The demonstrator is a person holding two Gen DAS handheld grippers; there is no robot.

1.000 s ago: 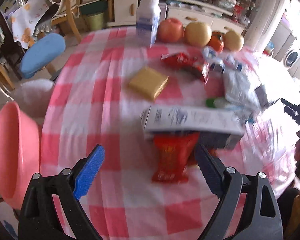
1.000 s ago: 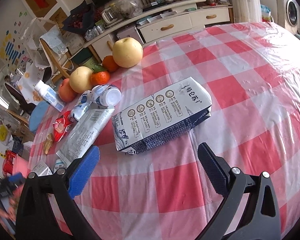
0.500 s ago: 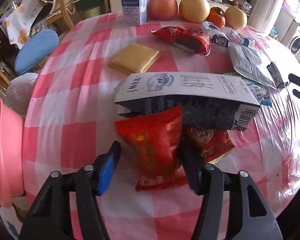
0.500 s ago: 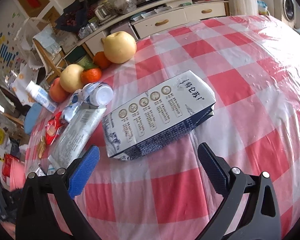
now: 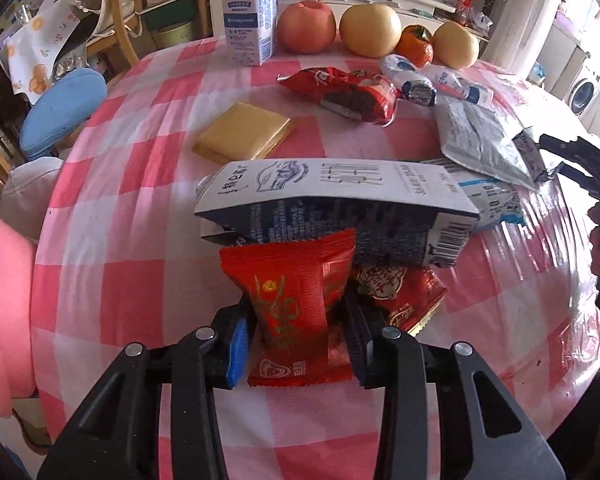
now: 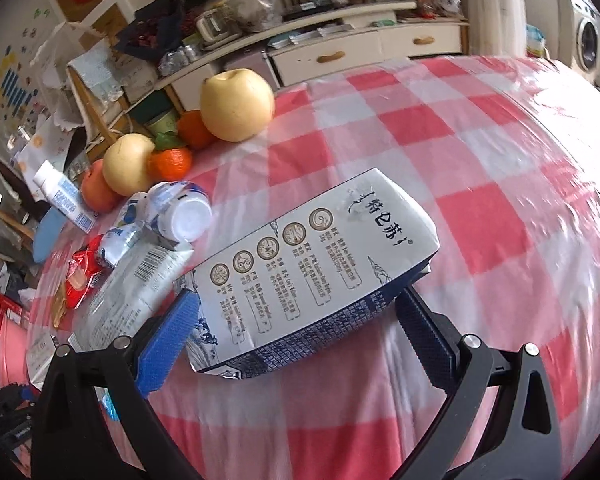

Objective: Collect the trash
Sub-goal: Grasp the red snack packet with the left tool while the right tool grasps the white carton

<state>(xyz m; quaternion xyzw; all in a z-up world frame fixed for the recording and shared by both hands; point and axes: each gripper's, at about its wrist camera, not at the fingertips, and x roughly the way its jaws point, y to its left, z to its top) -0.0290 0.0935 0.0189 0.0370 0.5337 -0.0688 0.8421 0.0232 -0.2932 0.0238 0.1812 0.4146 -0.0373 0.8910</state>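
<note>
Clamped between my left gripper's point(image 5: 296, 330) jaws is a red snack wrapper point(image 5: 294, 304), glossy and crinkled, gold print on its face, lying on the pink-checked tablecloth point(image 5: 120, 208) against a flattened milk carton point(image 5: 332, 204). My right gripper's point(image 6: 296, 334) jaws stand apart, straddling another flattened carton point(image 6: 308, 272), white on top with round icons and a dark blue printed side.

The flattened milk carton point(image 5: 332, 204) hides the far edge of the red snack packet point(image 5: 296, 304) and most of a second red wrapper point(image 5: 400, 292). The pink basin point(image 5: 4, 312) is cut off at the left edge.
</note>
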